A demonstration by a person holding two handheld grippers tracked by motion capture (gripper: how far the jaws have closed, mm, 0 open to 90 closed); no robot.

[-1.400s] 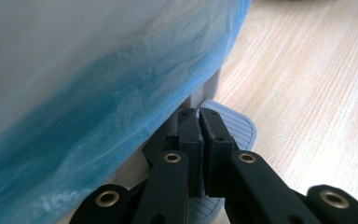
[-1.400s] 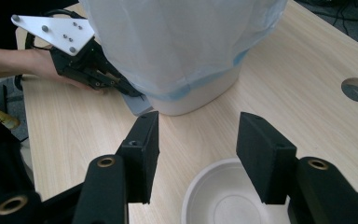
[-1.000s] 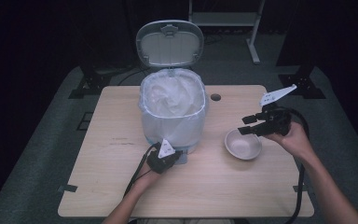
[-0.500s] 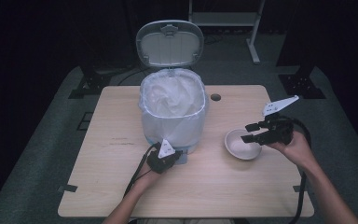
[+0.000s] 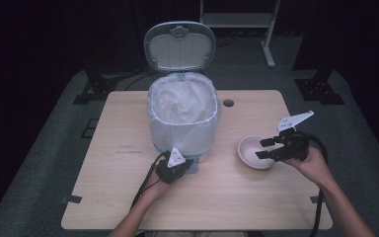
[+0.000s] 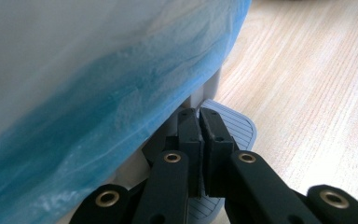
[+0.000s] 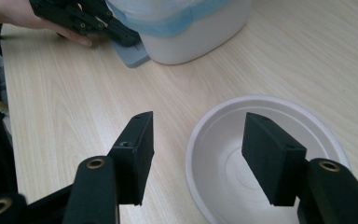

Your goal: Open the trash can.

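Pressing down on the bin's grey pedal (image 6: 235,128), left gripper (image 5: 183,165) jaws closed together. Hovering over the white bowl (image 7: 265,158), right gripper (image 7: 196,144) jaws spread wide.

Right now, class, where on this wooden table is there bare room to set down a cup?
The left stretch beside the white bag-lined bin is free, as is the near edge of the light wooden table. It is crowded around the white paper bowl, where the right claw hovers.
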